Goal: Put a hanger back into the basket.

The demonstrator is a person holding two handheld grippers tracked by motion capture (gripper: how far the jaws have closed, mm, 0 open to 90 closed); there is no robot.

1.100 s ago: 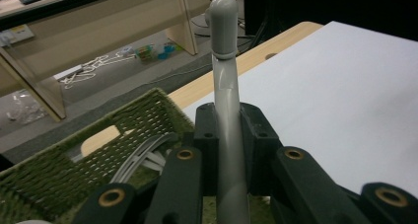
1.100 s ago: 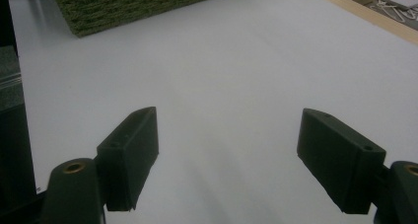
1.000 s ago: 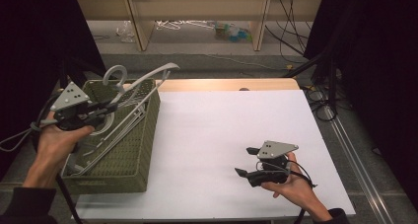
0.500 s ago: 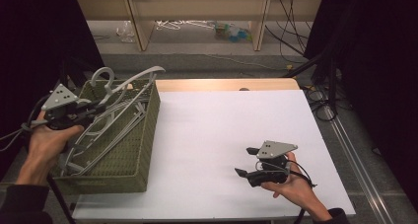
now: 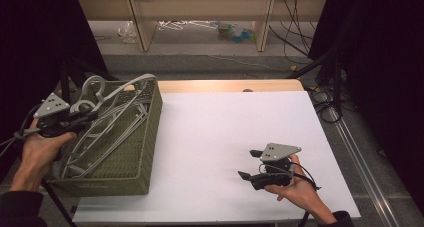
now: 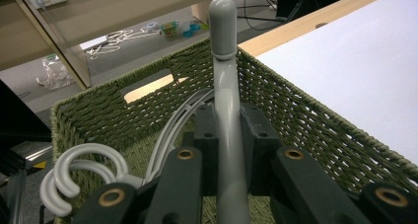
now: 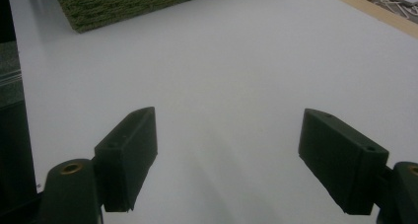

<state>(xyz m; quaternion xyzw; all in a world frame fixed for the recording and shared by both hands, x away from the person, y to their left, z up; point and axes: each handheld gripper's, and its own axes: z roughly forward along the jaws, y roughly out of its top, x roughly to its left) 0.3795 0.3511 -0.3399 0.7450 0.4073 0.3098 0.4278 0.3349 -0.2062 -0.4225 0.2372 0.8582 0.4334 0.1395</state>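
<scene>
My left gripper (image 5: pixel 86 116) hovers over the left rim of an olive woven basket (image 5: pixel 150 137) and is shut on a grey plastic hanger (image 5: pixel 125 84). That hanger lies tilted across the basket's top. In the left gripper view the hanger (image 6: pixel 227 86) runs straight up between the closed pads (image 6: pixel 207 135). Several more grey hangers (image 5: pixel 105 137) lie inside the basket, their hooks (image 6: pixel 84 169) curled at the lower left. My right gripper (image 5: pixel 249 164) rests low over the white table (image 5: pixel 225 122) at the front right. It stands open with nothing between its jaws (image 7: pixel 226 150).
The basket stands on the table's left end; its near corner (image 7: pixel 123 2) is at the top of the right gripper view. A wooden strip (image 5: pixel 230 85) runs along the table's far edge. Shelving with clutter (image 5: pixel 200 27) lies beyond. Cables (image 5: pixel 325 102) hang at the right.
My left hand has moved left and down a little, carrying the hanger with it, so the hanger sits lower over the basket. The right hand has stayed put.
</scene>
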